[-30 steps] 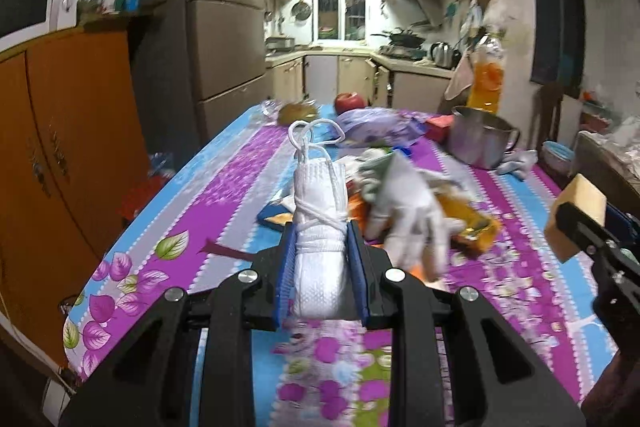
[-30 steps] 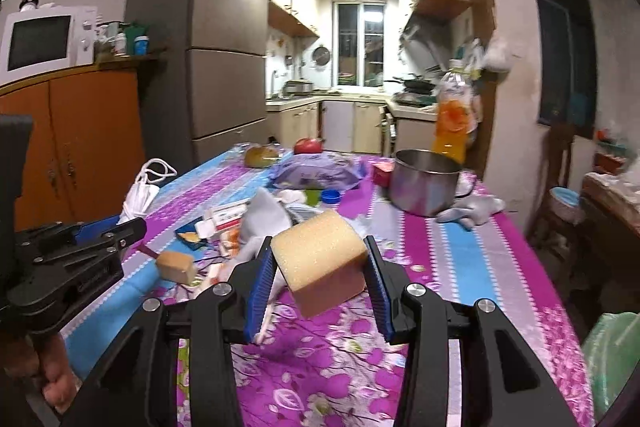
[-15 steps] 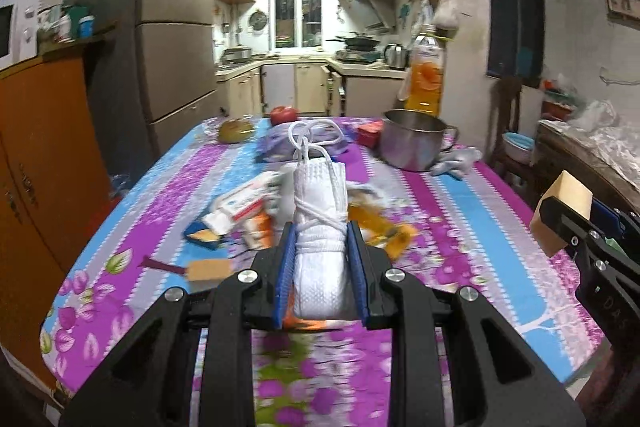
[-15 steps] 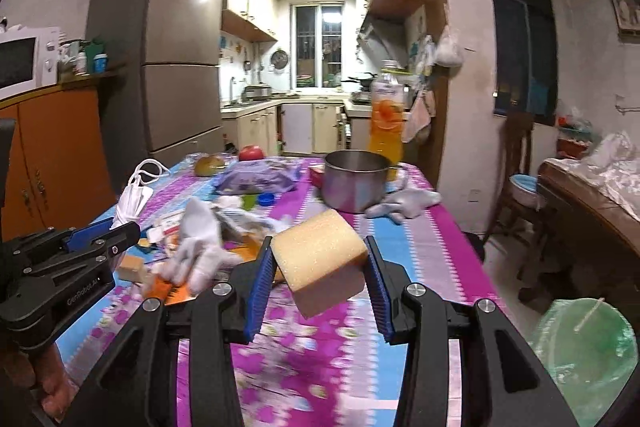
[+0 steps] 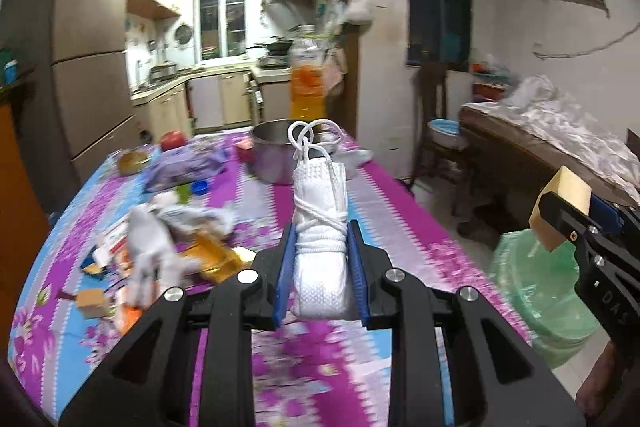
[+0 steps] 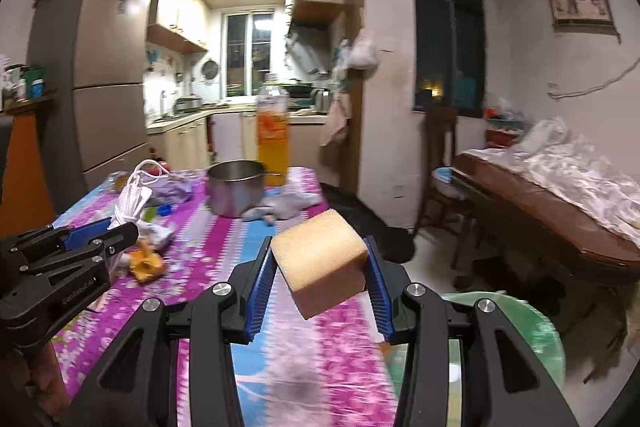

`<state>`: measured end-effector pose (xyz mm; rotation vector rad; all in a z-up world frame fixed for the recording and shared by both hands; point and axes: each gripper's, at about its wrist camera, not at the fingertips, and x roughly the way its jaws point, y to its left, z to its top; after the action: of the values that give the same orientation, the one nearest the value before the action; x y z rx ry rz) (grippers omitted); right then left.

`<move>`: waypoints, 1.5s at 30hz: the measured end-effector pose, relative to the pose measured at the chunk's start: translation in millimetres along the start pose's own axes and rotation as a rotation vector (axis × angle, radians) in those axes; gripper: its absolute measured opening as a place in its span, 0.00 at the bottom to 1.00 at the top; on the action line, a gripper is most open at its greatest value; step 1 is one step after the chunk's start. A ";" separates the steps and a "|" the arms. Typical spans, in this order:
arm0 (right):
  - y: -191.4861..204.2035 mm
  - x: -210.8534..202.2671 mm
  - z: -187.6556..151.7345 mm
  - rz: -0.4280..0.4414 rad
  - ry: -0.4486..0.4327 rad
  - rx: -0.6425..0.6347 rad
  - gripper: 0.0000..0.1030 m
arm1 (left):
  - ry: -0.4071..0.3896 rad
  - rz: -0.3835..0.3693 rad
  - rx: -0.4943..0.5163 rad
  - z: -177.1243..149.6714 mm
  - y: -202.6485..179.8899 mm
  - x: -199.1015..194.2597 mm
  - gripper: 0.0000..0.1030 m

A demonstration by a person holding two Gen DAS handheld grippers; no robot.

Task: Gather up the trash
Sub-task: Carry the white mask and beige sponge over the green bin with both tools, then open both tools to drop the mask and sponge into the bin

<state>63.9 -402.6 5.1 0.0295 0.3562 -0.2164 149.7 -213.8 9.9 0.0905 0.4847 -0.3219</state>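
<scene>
Left gripper [image 5: 320, 267] clamps a rolled white face mask bound with its cord [image 5: 320, 227] above the purple floral tabletop [image 5: 248, 195]. Right gripper [image 6: 320, 279] clamps a tan sponge block [image 6: 322, 263] near the green-lined bin [image 5: 540, 299] at right.

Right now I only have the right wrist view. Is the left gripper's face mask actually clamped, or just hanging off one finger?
Observer: Clamped. The left gripper has both blue pads pressed on the rolled face mask, which is wound with its own ear loops and stands upright.
Operator: The left gripper blocks my near-left part of the table. Is there any trash there?
Observer: Yes. A small tan foam block lies near that edge, next to a white glove and some wrappers.
</scene>
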 end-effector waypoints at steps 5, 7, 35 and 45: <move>-43.4 -8.9 -3.7 -0.047 0.015 0.022 0.43 | -0.004 -0.060 0.040 7.4 -40.0 3.2 0.23; -60.3 -11.9 -6.0 -0.066 0.022 0.028 0.43 | 0.001 -0.088 0.058 8.0 -56.5 3.8 0.23; -282.3 98.5 -55.7 -0.102 0.605 0.107 0.43 | 0.468 -0.400 0.193 -25.3 -233.2 111.3 0.23; -267.2 116.7 -72.0 -0.098 0.675 0.068 0.43 | 0.541 -0.385 0.185 -30.0 -239.3 125.2 0.23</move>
<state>88.4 -682.6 -100.7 0.1545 1.0241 -0.3140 163.3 -470.6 -77.8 0.2694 1.0124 -0.7282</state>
